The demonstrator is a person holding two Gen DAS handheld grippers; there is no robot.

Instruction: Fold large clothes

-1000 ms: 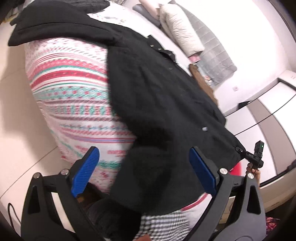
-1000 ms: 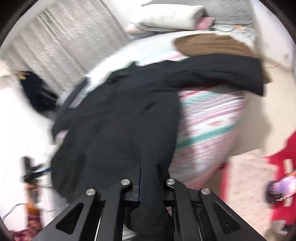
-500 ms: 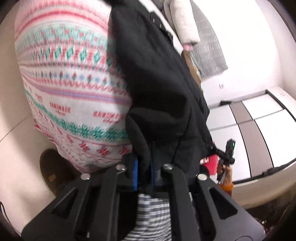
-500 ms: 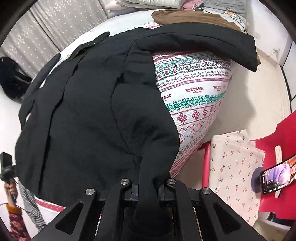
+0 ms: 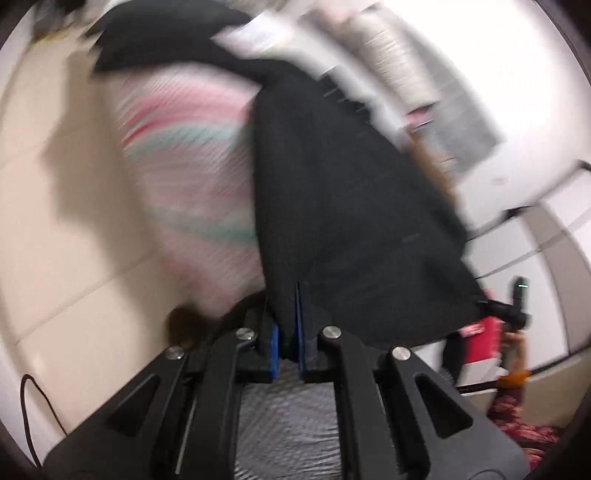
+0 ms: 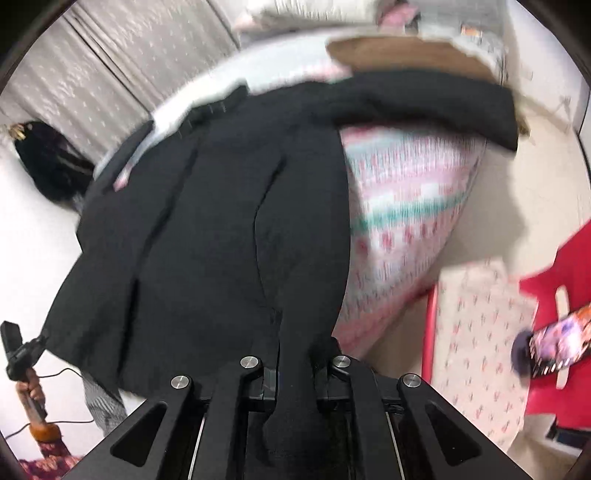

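Note:
A large black coat point(image 5: 351, 192) lies spread over a bed with a pink, white and teal patterned cover point(image 5: 192, 162). My left gripper point(image 5: 287, 332) is shut on the coat's hem at the near corner. The coat also fills the right wrist view point(image 6: 221, 229), and my right gripper point(image 6: 295, 350) is shut on the other hem corner, with cloth hanging between its jaws. One sleeve point(image 6: 424, 107) hangs over the bed's right edge. Both views are blurred by motion.
Pillows and folded bedding point(image 6: 314, 11) sit at the bed's head, with a brown garment point(image 6: 399, 55) beside them. A red chair point(image 6: 561, 295) with a phone point(image 6: 554, 343) stands at right, over a floral cloth point(image 6: 480, 332). A beige floor point(image 5: 55, 221) lies left of the bed.
My left gripper closed on the coat's hem a second ago and still holds it. Both grippers have lifted and pulled the hem, and the coat now hangs stretched from them.

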